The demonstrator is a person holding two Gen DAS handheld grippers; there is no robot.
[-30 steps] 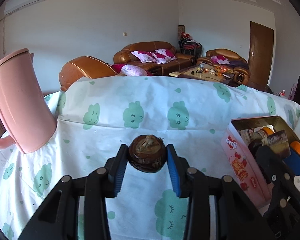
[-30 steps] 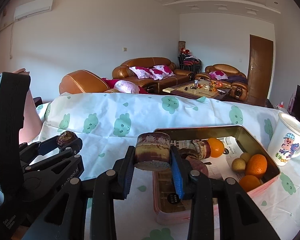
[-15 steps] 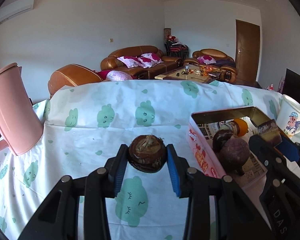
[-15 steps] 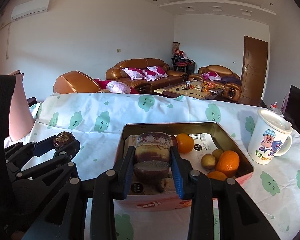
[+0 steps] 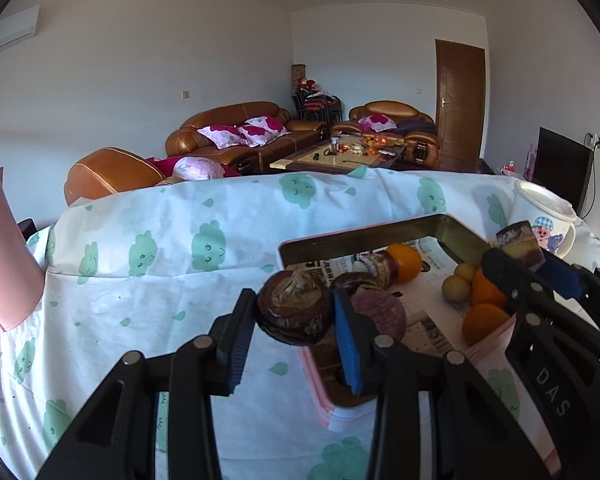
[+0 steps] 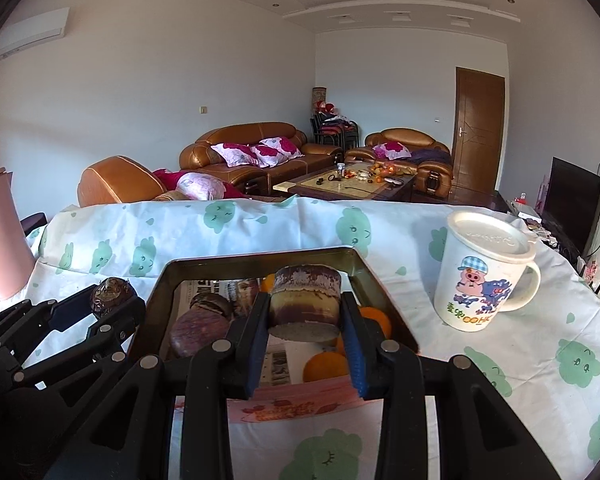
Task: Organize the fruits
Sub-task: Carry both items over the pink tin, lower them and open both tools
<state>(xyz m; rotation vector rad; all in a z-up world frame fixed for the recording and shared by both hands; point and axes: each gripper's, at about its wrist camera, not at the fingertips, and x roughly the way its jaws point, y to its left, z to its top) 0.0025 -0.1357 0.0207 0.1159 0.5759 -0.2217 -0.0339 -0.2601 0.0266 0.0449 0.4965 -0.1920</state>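
- your left tongs [image 5: 295, 312] are clamped on a round, dark brown bulb-like fruit with a papery crown [image 5: 294, 307], held just at the near left corner of the tin.
- your right tongs [image 6: 305, 312] are clamped on a short dark purple-brown cut cylinder with a pale cut face [image 6: 305, 300], like a piece of sugarcane, held over the middle of the tin.
- the target looks to be the rectangular gold-lined metal tin with pink printed sides [image 6: 256, 258], sitting on the bench under a white cloth with green cloud faces [image 6: 140, 236]; newspaper lines its floor.
- already in the tin: oranges [image 6: 326, 364] at the right end, small yellowish round fruits [image 5: 456, 289] beside them, and dark purple-brown pieces [image 6: 198, 330] at the left end.
- so the sorting reads as well along, with these two pieces not yet set down; the cloth around the tin shows no loose fruit, though parts are hidden by the tongs.
- what seems left: lower each piece into the dark group and let go.
- a white lidded mug with a cartoon pig [image 6: 486, 272] stands to the right of the tin, a pink plastic jug [image 5: 4, 248] far left; neither is in your way.
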